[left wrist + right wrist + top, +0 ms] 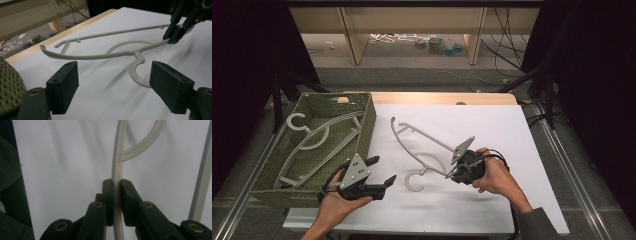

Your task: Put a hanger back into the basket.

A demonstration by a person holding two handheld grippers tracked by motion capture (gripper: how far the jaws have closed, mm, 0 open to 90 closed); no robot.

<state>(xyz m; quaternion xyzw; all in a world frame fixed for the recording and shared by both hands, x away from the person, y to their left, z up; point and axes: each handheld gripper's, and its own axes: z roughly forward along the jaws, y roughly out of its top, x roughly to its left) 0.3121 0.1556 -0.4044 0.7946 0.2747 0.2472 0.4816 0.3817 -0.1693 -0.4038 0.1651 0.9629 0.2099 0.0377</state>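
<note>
White sheet covers the bench (pixel 492 200), w/ a wooden edge showing at the far side and a dark floor w/ shelving legs beyond. Pale grey hanger (pixel 422 150) sits at centre of the sheet, hook end toward the person, one arm raised off the surface. Right hand-held gripper (pixel 453 173), at the hanger's near right end, is clenched on the hanger's curved shoulder bar; right gripper view shows the bar (pixel 117 185) pinched between both pads, running straight up from the jaws. Left hand-held gripper (pixel 381 171) is released, jaws spread wide w/ nothing between the pads; it sits just beside the hook (pixel 136 72), pointing toward it, and in the left gripper view the hook lies on the sheet near the right-hand pad. Olive woven basket (pixel 272 185) stands at the bench's left edge, holding more pale hangers (pixel 319 137) laid flat inside.
</note>
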